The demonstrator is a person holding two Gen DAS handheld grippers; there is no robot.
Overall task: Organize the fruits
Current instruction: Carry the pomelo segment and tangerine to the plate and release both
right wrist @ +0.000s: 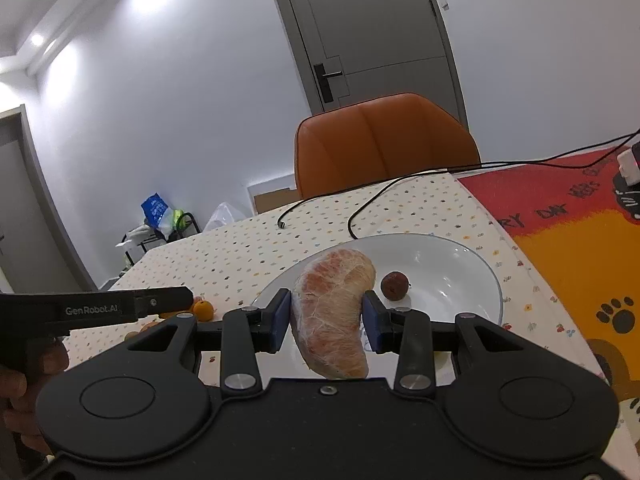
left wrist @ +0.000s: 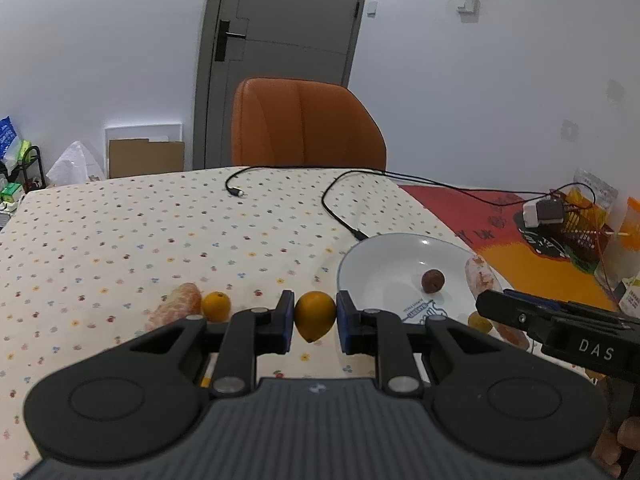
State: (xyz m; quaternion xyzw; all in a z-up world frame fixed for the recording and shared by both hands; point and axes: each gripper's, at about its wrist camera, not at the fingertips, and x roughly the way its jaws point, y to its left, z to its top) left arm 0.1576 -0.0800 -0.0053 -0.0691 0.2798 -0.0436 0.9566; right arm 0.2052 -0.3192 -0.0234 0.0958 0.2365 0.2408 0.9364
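My left claw grasps a small orange fruit between its blue pads, held a little above the counter, just left of the white plate. My right claw grasps a peeled pomelo segment over the near rim of the same plate, where a small brown fruit already lies.

To do this step well, I think I should lower the segment until it nearly touches the plate, beside the brown fruit and not on it, and only then release it. The segment is soft, so the grip should be gentle. The left claw should wait until the right one is clear of the plate.

Left of the plate, another segment and a second orange fruit lie on the counter. The lower end of my segment is hidden behind the claw body. I cannot tell whether it already touches the plate.
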